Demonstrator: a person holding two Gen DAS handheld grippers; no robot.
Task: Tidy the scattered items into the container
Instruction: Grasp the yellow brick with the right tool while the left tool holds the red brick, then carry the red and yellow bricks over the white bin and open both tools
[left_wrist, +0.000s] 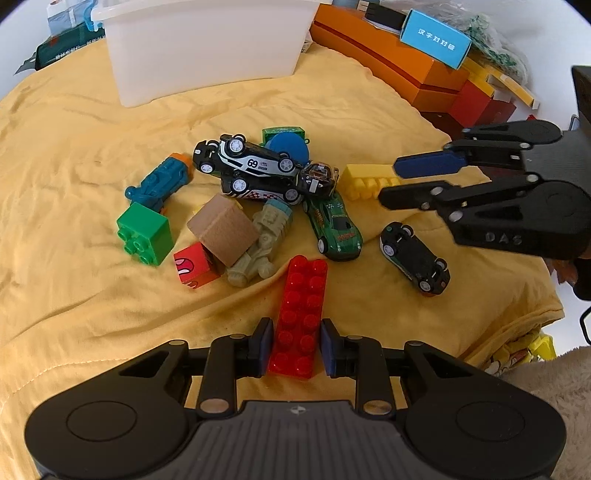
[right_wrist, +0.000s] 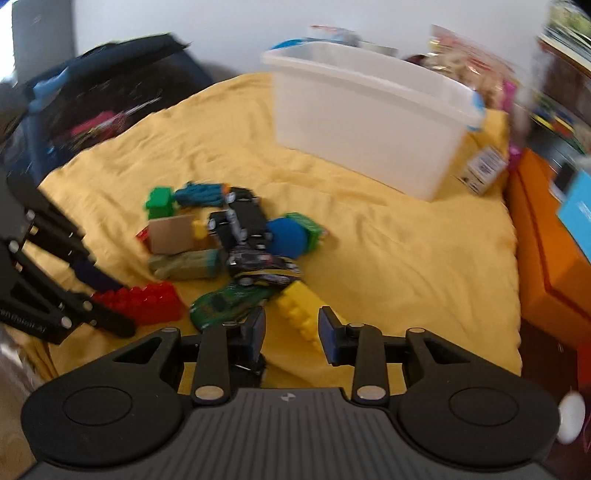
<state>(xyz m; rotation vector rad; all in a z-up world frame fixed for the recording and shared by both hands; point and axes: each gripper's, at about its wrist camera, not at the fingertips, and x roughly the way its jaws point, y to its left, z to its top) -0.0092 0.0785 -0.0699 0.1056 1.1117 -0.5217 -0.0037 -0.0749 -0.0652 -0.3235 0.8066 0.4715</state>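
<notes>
Currently L gripper (left_wrist: 296, 347) clenched on red brick (left_wrist: 300, 317), R gripper (right_wrist: 291, 332) released over yellow brick (right_wrist: 301, 314); risk: end-grip lets brick pivot out en route to bin (left_wrist: 207, 48).

Between the left fingers (left_wrist: 266, 345) sits a glossy red plastic brick (left_wrist: 300, 317) on wrinkled matt yellow cloth (left_wrist: 74, 206). Beyond their tips lie a matt wooden cube (left_wrist: 223, 229) and 1 shiny painted car (left_wrist: 334, 225); farther off stands a smooth, milky plastic bin (left_wrist: 207, 48).
</notes>
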